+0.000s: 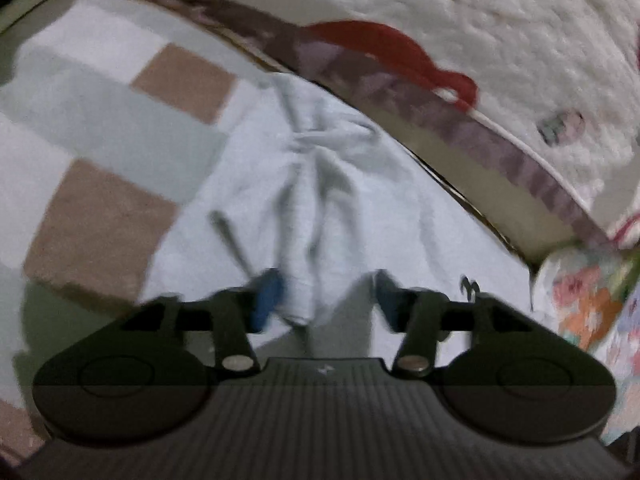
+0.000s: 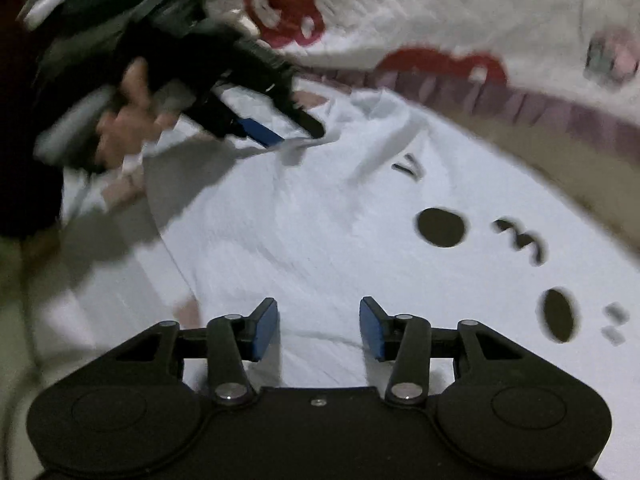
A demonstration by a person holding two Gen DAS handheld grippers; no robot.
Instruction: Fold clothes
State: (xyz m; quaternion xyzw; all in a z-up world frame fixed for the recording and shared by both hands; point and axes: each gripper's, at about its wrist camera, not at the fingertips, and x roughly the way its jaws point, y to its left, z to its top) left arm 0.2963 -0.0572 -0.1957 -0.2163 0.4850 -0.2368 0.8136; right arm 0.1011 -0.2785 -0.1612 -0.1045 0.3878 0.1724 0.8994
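Your left gripper [image 1: 324,300] points down at a white garment [image 1: 320,184] that lies spread on a checked blanket [image 1: 104,208] of pale, tan and grey-green squares. Its jaws stand apart, and a bunched ridge of the white cloth runs up between the blue pads [image 1: 266,300]; the view is blurred, so you cannot tell whether the left pad brushes the fold, but the pads do not press on it. In your right wrist view the same gripper [image 2: 296,136] shows from the side at the upper left, gripped by your left hand [image 2: 124,128], with its blue-padded tips at a rumpled edge of the garment [image 2: 300,232]. Your right gripper [image 2: 319,328] hangs over the flat middle of the garment, its jaws about half open with nothing between the blue pads [image 2: 266,330], only the smooth white cloth below them. Black printed marks [image 2: 440,227] sit on the cloth to the right of that gripper, two dark ovals and some letter-like shapes. Beyond the garment a purple-patterned band [image 1: 520,160] runs along the edge of a white textured coverlet [image 1: 480,20] with red shapes [image 1: 384,52] on it. A flowered cloth [image 1: 588,300] lies at the right edge of the left wrist view.
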